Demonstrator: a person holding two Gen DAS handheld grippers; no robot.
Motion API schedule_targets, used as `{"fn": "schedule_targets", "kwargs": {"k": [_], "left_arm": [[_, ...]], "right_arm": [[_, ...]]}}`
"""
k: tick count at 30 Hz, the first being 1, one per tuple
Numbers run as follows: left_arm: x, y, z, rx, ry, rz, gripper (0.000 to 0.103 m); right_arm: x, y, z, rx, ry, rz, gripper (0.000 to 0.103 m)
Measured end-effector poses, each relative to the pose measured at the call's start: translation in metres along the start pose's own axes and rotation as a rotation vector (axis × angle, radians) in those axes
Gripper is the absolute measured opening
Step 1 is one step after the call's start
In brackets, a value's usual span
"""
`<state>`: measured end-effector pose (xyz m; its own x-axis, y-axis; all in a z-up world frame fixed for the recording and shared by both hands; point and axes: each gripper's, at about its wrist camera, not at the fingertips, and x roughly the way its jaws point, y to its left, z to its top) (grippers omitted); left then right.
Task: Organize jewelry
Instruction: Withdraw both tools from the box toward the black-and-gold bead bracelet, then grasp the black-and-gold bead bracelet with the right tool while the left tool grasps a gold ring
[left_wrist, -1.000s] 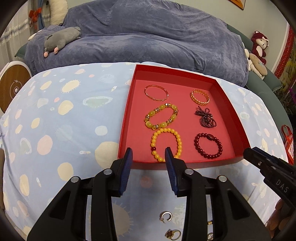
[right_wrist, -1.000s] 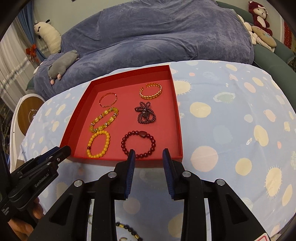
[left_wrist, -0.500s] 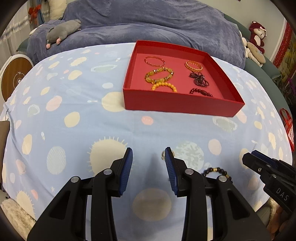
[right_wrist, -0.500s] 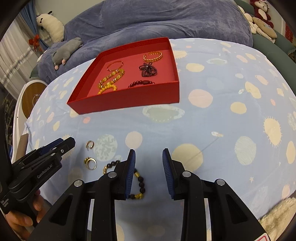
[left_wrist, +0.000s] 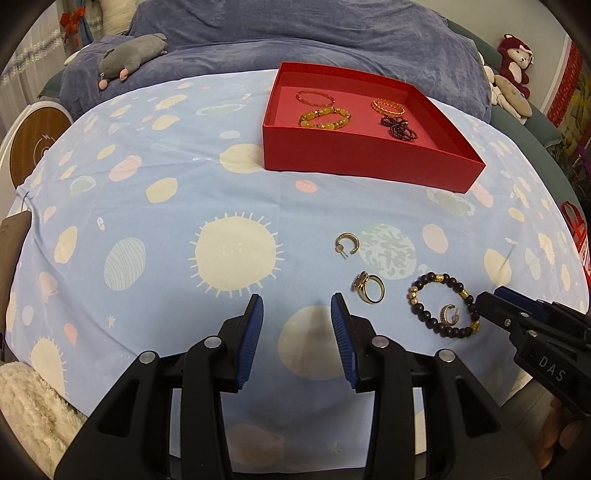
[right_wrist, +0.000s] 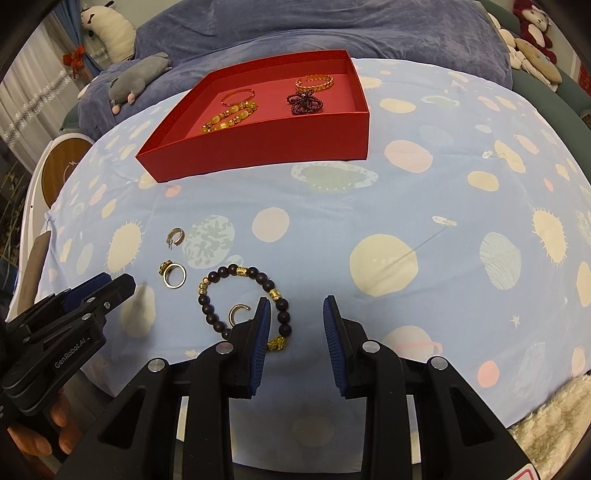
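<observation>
A red tray (left_wrist: 365, 158) (right_wrist: 258, 147) holds several bracelets at the far side of the blue spotted cloth. Nearer lie a dark beaded bracelet (left_wrist: 424, 317) (right_wrist: 218, 275), a small hoop earring (left_wrist: 448, 314) (right_wrist: 238, 312) inside it, a gold ring (left_wrist: 371, 288) (right_wrist: 173, 275) and a second hoop earring (left_wrist: 347, 243) (right_wrist: 176, 236). My left gripper (left_wrist: 297, 321) is open and empty, just left of the ring. My right gripper (right_wrist: 295, 317) is open and empty, its left finger over the dark bracelet's right side.
The cloth (left_wrist: 166, 206) covers a rounded table that drops away at the near edges. A blue blanket (left_wrist: 295, 33) with a grey plush toy (left_wrist: 129, 55) lies behind the tray. More plush toys (left_wrist: 513, 74) sit at the far right. A fluffy white cloth (left_wrist: 29, 406) lies low left.
Both grippers have pulled back and lowered from the tray toward the near side of the table. The loose ring, earrings and dark bracelet now lie just ahead of the fingers.
</observation>
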<state>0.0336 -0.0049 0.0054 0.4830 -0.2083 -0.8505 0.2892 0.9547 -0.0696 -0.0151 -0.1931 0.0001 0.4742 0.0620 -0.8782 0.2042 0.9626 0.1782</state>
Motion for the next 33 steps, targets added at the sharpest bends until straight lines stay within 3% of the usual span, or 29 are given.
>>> {"fn": "schedule_targets", "kwargs": {"k": [10,20,23,33], "left_arm": [[0.001,-0.003,-0.006,0.013,0.008,-0.003,0.037],[0.003,-0.006,-0.007,0.015,0.017,-0.008,0.039],[0.0,-0.007,-0.005,0.003,0.005,-0.023,0.047],[0.014,-0.025,0.007,0.021,0.012,-0.03,0.048]], "right_arm": [[0.01,0.009,-0.006,-0.051,0.019,-0.023,0.026],[0.01,0.009,-0.008,-0.084,0.002,-0.047,0.009],[0.01,0.007,-0.009,-0.07,0.0,-0.036,0.008],[0.009,0.004,-0.011,-0.058,0.0,-0.017,0.008]]}}
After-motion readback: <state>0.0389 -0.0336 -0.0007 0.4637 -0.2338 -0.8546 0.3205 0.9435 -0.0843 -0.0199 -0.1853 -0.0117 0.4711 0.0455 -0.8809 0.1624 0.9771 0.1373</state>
